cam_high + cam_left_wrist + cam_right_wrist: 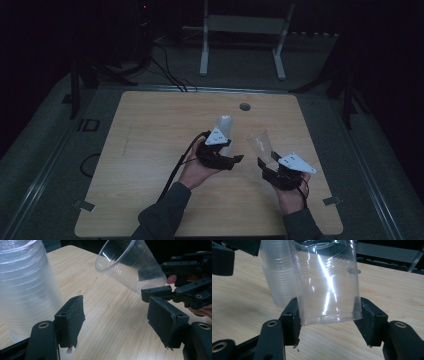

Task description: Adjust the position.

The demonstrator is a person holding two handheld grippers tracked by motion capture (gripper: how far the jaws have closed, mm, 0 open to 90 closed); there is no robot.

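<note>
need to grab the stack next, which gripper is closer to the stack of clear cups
Left. The left gripper sits open right beside the stack of cups. The right gripper is farther off, shut on a single clear cup.

Glossy clear plastic cup (327,282); matt wood-grain table (150,150)

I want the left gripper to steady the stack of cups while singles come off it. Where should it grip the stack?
Grip the stack of cups low on its ribbed wall, coming in level from the side where the left gripper now waits open. The stack stands upright and looks thin-walled, so a low, light squeeze is probably safest.
</note>
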